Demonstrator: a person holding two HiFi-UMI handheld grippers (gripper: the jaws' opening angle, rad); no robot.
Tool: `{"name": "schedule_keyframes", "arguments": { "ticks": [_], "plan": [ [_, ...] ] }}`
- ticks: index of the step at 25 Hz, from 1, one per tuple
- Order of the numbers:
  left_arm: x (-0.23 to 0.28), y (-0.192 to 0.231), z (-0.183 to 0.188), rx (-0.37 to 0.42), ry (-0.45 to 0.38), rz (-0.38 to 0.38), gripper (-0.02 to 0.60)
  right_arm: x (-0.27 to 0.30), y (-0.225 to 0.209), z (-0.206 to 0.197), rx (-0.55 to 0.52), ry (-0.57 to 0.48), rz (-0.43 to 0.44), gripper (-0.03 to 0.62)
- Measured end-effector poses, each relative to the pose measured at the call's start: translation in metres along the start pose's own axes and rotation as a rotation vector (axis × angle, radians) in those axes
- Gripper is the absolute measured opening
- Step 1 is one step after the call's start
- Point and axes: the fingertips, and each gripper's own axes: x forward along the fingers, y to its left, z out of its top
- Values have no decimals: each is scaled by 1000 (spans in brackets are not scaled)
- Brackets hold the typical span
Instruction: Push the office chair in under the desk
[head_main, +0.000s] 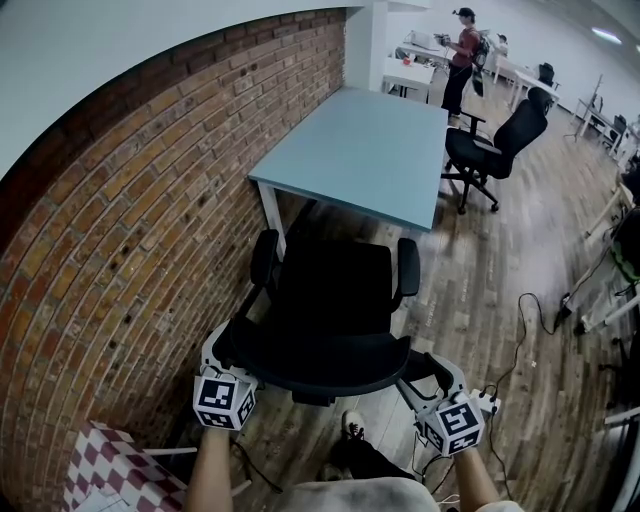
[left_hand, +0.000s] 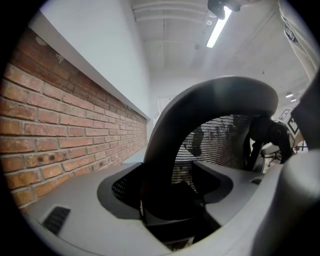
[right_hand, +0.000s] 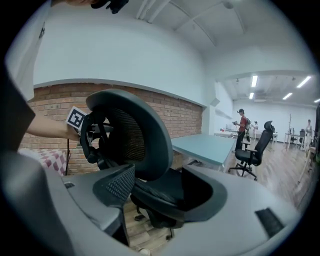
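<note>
head view: the black office chair (head_main: 330, 300) stands just short of the pale blue desk (head_main: 360, 150), its seat not yet under it, beside the brick wall (head_main: 150, 220). a second office chair (head_main: 495, 140) waits beyond, so that makes two chairs and one desk. only the left gripper view shows the left gripper (left_hand: 170, 200) closed, it seems, on the mesh backrest (left_hand: 210, 140). the right gripper (right_hand: 160, 195) has its jaws apart, the backrest's other edge loose between them.

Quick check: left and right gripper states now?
Left gripper: closed on the office chair, at its backrest rim.
Right gripper: open; chair between its jaws, not gripped.
</note>
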Motion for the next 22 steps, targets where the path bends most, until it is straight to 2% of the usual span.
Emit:
{"name": "schedule_keyframes", "arguments": {
  "ticks": [4, 9, 15, 22],
  "plan": [
    [0, -1, 0, 1, 2, 2, 337, -10, -2, -8, 21, -1, 1, 322],
    [-1, -3, -2, 3, 7, 0, 337, -22, -7, -27, -33, 50, 7, 321],
    [0, -3, -2, 11, 10, 7, 337, -21, -26, -47, -82, 129, -51, 319],
    [1, -1, -2, 19, 13, 17, 337, -9, -26, -41, -80, 111, 33, 341]
  ]
}}
